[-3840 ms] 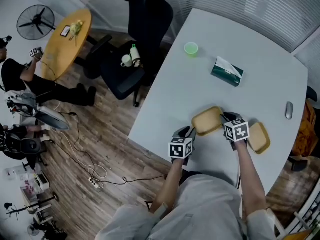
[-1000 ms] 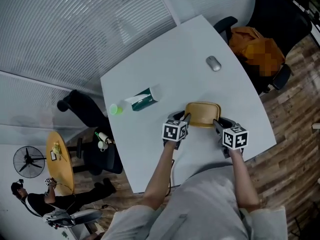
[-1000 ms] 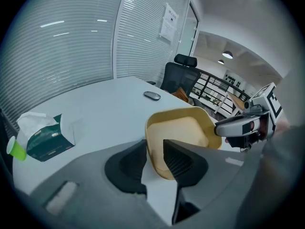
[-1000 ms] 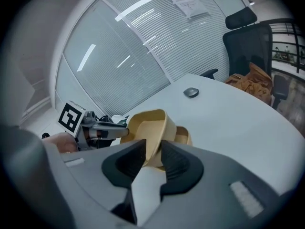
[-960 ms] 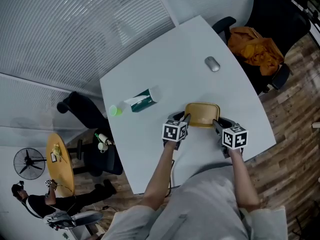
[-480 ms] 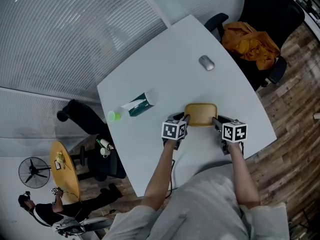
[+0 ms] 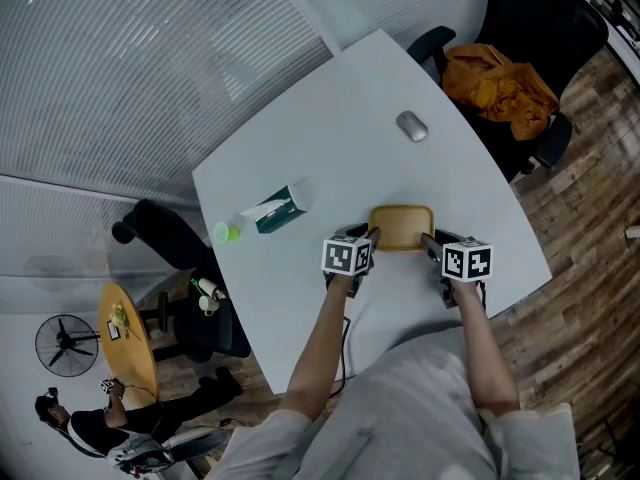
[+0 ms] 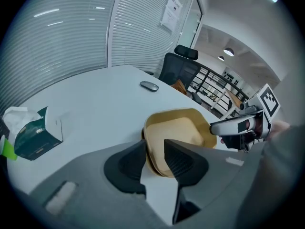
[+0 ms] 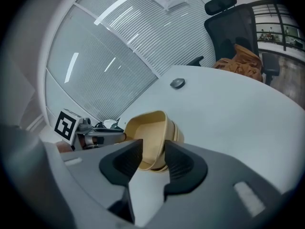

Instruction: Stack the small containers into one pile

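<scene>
Tan containers [image 7: 402, 226] sit nested in one stack on the white table [image 7: 330, 118], near its front edge. My left gripper [image 7: 372, 236] is at the stack's left side and my right gripper [image 7: 430, 240] at its right side. In the left gripper view the stack's [image 8: 178, 132] near rim lies between the jaws of the left gripper [image 8: 153, 151], which are opening with a gap showing. In the right gripper view the stack's [image 9: 147, 132] wall lies between the jaws of the right gripper [image 9: 152, 154], which are also opening.
A grey mouse [image 7: 411, 125] lies farther back on the table. A green tissue box [image 7: 275, 210] and a small green cup [image 7: 222, 232] stand at the left edge. A chair with orange cloth [image 7: 500, 78] is at the right, a black chair [image 7: 165, 233] at the left.
Earlier one container lay apart beside the right gripper and another sat between the grippers; now a single stack stands between them. Over the last second the grippers and stack hardly moved.
</scene>
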A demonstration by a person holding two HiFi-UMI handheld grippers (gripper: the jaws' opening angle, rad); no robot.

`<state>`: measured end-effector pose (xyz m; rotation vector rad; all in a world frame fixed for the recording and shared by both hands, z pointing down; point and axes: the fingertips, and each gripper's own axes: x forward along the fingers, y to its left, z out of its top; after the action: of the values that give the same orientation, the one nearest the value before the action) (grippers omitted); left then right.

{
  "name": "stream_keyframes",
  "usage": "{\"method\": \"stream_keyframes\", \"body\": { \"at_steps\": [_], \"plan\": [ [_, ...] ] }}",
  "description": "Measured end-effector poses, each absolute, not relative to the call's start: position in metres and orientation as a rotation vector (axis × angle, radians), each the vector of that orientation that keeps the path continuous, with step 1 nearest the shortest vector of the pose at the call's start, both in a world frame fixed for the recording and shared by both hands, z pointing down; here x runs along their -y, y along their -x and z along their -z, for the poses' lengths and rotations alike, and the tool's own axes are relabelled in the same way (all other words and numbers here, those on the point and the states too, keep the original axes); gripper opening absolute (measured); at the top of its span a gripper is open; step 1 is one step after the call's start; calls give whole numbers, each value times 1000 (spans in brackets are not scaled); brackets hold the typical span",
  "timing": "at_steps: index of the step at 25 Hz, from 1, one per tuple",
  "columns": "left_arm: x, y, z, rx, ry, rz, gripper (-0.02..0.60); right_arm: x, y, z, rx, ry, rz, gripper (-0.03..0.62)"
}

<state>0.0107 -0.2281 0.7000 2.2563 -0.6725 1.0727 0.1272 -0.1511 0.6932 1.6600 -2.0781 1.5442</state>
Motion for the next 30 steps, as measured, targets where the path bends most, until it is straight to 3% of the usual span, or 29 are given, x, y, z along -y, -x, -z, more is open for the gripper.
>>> {"method": "stream_keyframes", "body": {
  "at_steps": [18,21,24,30],
  "plan": [
    [220,-9,-697,622,-2211,-1072,135,145,-120,-688,2042,-1623,-1583,192],
    [222,-7,-700,622,-2203,-1073,147,147,-119,-689,2045,-1626,-1579,206],
    [231,-6,-697,680,-2222,-1042,204,149,-121,-685,2062,-1639,-1528,227],
    [236,-8,-690,684,-2242,-1017,204,153,-128,-679,2091,-1678,-1450,229]
  ]
}}
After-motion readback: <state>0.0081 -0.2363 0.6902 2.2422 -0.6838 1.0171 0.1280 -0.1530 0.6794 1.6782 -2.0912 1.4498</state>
